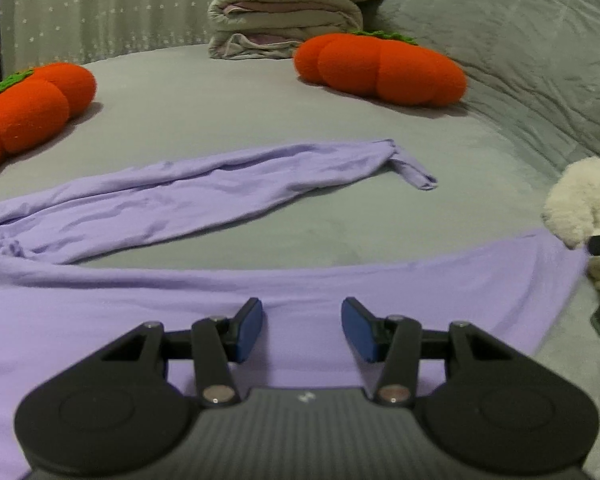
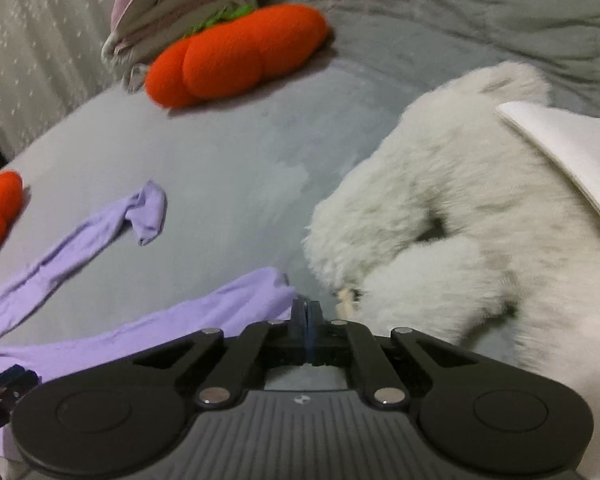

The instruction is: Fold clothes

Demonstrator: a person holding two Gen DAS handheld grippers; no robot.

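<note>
— Grey bed (image 1: 260,120), w/ two orange pumpkin cushions (image 1: 380,68) at the far side & a folded blanket pile (image 1: 288,20) behind. Where's the garment?

— Purple garment (image 1: 140,312) lies flat at the near edge, one sleeve (image 1: 220,188) stretched far-right.

— Fingers?

— Left gripper (image 1: 302,328): apart over the cloth, nothing pinched. Right gripper (image 2: 307,320): together at the cloth's right corner — can't tell if it's caught. White plush toy (image 2: 460,240) just right of it.
</note>
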